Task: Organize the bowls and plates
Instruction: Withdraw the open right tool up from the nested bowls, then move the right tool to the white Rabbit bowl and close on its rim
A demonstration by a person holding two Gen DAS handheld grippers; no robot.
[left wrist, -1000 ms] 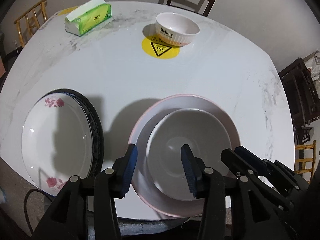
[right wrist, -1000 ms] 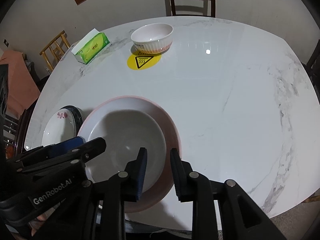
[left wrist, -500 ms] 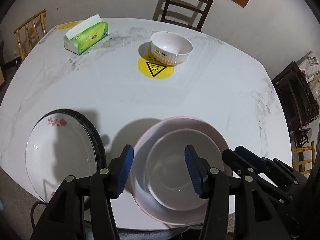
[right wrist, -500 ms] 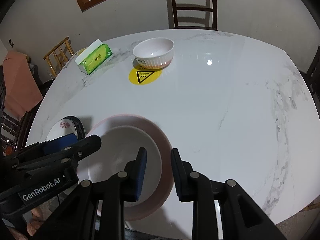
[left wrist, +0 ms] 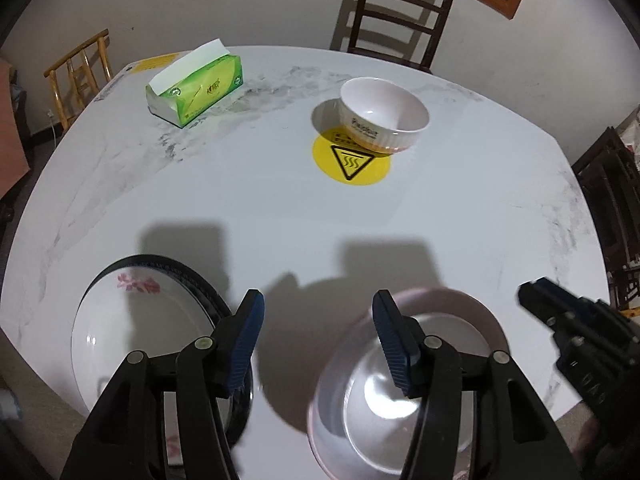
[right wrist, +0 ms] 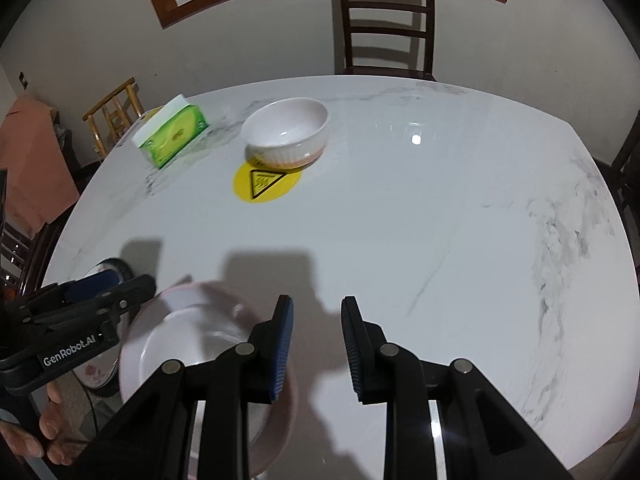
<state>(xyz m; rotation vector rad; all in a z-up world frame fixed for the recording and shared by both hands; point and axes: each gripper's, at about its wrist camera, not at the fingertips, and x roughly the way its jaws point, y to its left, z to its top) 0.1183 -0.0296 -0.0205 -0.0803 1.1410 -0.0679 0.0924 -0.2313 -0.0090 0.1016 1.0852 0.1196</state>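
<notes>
A white floral plate (left wrist: 132, 332) lies on a dark-rimmed plate (left wrist: 208, 292) at the near left table edge. A pink plate (left wrist: 472, 300) with a grey bowl (left wrist: 372, 404) in it sits near the front edge; it also shows in the right wrist view (right wrist: 188, 300). A white ribbed bowl (left wrist: 382, 120) stands far back on a yellow sticker (left wrist: 352, 160), and shows in the right wrist view (right wrist: 288, 132). My left gripper (left wrist: 318, 336) is open and empty above the gap between the stacks. My right gripper (right wrist: 316, 344) is open and empty, right of the pink plate.
A green tissue box (left wrist: 196, 88) sits at the back left of the white marble table (left wrist: 260, 208). A dark wooden chair (right wrist: 386, 28) stands behind the table, a light wooden chair (left wrist: 80, 72) at the left. Dark furniture (left wrist: 612, 184) stands at the right.
Both grippers have pulled back and up from the pink plate and grey bowl, which now sit lower in both views. The right gripper has opened wider.
</notes>
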